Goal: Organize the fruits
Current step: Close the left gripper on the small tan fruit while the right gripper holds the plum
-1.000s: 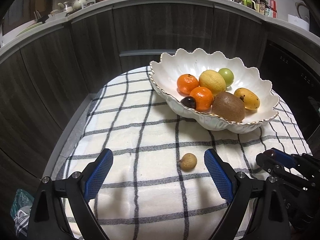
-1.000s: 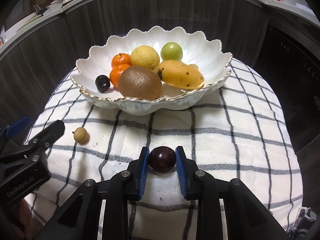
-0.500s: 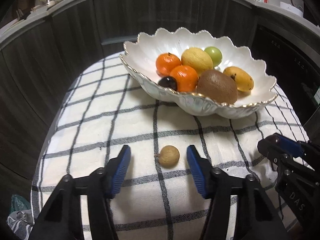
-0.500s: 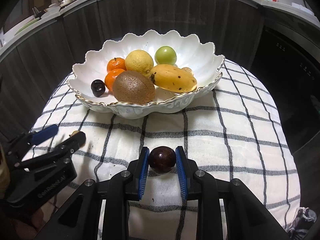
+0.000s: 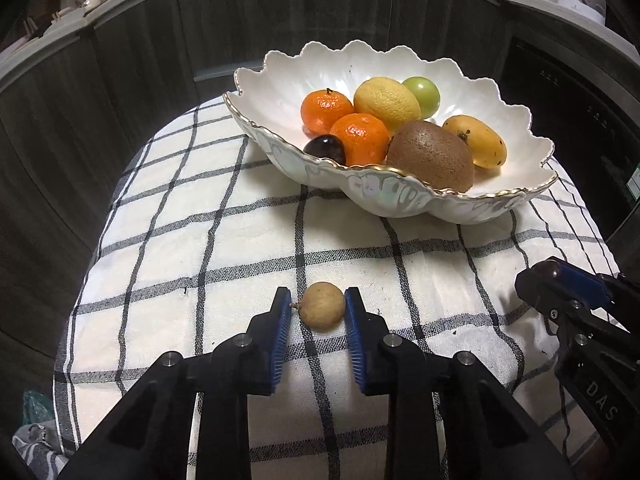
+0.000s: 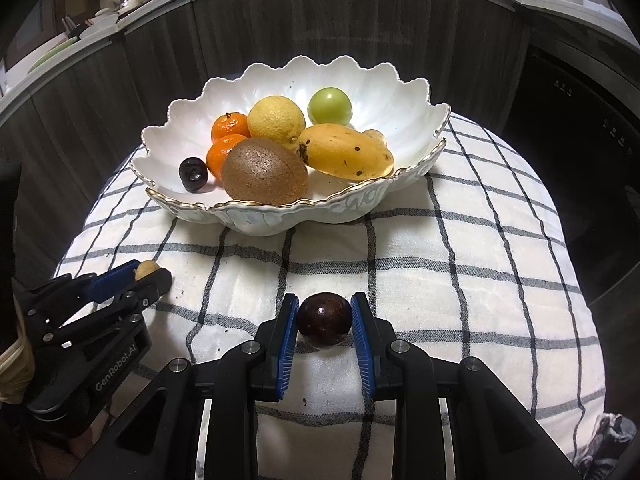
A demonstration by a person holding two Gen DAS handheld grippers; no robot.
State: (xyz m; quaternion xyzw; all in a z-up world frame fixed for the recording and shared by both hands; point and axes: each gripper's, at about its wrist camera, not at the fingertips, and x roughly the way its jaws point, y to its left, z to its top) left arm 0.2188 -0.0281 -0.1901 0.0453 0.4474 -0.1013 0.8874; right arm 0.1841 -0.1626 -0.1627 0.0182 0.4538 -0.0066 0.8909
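Observation:
A white scalloped bowl (image 5: 400,196) (image 6: 280,216) stands at the far side of the checked cloth and holds two oranges, a lemon, a green fruit, a kiwi, a yellow mango and a dark cherry. My left gripper (image 5: 318,308) has closed around a small tan longan (image 5: 322,306) lying on the cloth; both pads touch it. It also shows in the right wrist view (image 6: 146,270). My right gripper (image 6: 324,320) is shut on a dark purple round fruit (image 6: 324,319), held low over the cloth.
The checked cloth (image 5: 200,240) covers a small round table with edges falling off on all sides. Dark cabinet fronts (image 5: 120,80) curve behind the table. The two grippers sit side by side near the front, the right one showing in the left wrist view (image 5: 560,284).
My left gripper has moved forward to the longan and its jaws have closed from wide open onto it. My right gripper has kept hold of the dark fruit with little movement.

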